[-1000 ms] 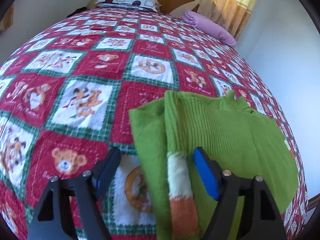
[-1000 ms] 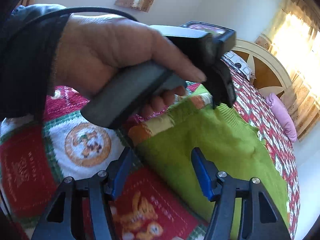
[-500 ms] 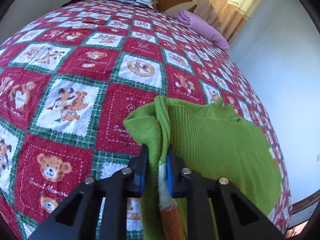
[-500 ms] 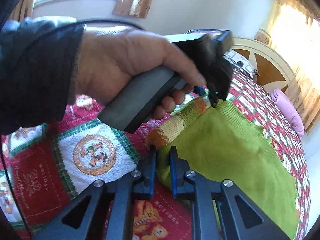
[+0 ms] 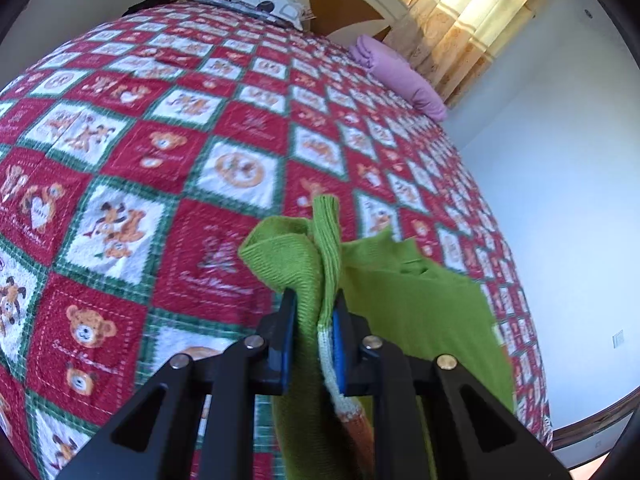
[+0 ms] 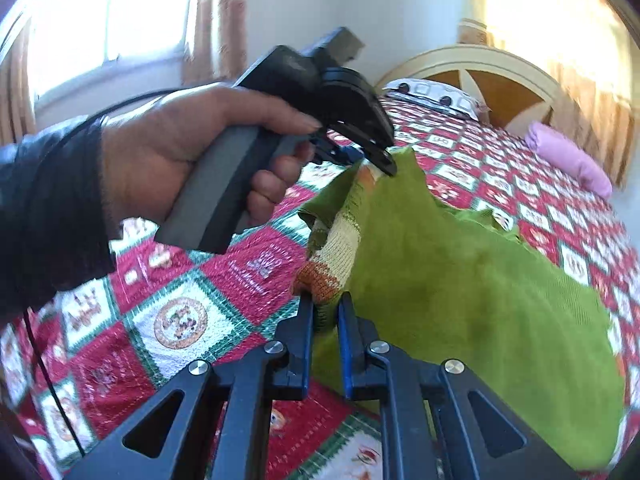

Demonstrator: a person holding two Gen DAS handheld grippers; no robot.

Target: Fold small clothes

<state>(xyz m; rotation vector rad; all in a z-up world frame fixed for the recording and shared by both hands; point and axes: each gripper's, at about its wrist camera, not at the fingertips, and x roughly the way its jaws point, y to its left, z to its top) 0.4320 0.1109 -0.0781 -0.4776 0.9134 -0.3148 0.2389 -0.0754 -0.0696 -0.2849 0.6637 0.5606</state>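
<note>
Right wrist view: right gripper (image 6: 325, 316) and left gripper (image 6: 382, 160) each pinch the green sweater (image 6: 460, 280), lifted off the quilt (image 6: 180, 320). Raise both evenly, keeping the edge between them taut.

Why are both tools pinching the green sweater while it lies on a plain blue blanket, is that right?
Almost. Both tools do pinch the sweater: the left tool and the right tool are each shut on its edge. But the blanket is not plain blue. The left wrist view shows a red, green and white quilt with teddy bear patches.
</note>
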